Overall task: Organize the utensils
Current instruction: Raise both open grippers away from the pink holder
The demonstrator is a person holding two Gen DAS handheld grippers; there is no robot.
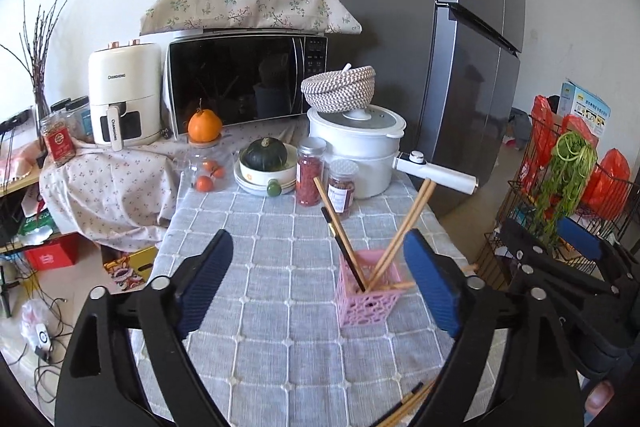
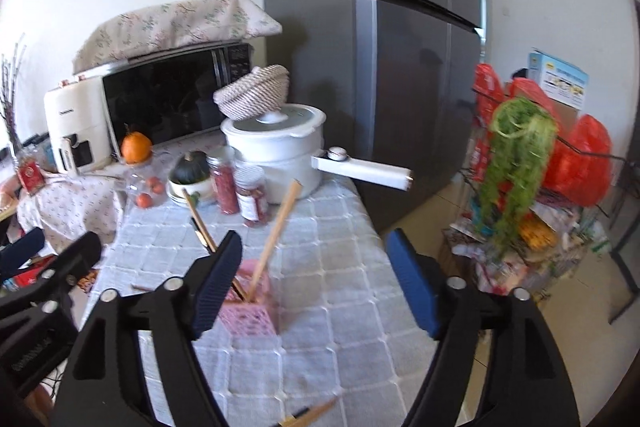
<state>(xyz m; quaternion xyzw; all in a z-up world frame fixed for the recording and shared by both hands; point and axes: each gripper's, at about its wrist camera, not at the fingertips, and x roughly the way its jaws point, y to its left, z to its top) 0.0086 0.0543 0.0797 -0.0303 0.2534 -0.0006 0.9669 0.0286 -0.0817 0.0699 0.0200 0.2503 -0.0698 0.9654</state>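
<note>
Left gripper (image 1: 318,279): black plastic arms with ribbed blue pads, spread wide, gripping nothing; hovers over the cloth, the holder between the pads in its own view.
Right gripper (image 2: 314,277): same build, likewise spread wide and empty; its left pad overlaps the holder in its own view.
Loose chopsticks (image 1: 408,407): light wooden sticks plus one dark one, lying flat on the cloth at the near table edge, partly hidden by the left gripper's arm.
Table covering (image 1: 280,267): pale grey woven tablecloth, raised white grid of squares, knotted at the crossings.
Holder (image 1: 366,301): small pink square plastic basket with a lattice cut-out wall, upright on the cloth, right of centre.
Chopsticks in holder (image 1: 404,231): several slim wooden sticks and one black stick with a gold band, leaning apart in a V.
Jars (image 1: 310,177): two clear cylindrical jars with metal lids, red dried contents, behind the holder.
Squash (image 1: 266,155): dark green, ribbed, round, sitting in stacked cream ceramic bowls.
Pot (image 1: 354,151): white, smooth, lidded electric cooker with a long straight handle; a coiled woven basket (image 1: 340,89) tilted on its lid.
Far: black glass-fronted microwave (image 1: 244,83) under a floral fabric cover; grey refrigerator (image 1: 460,47) to its right.
</note>
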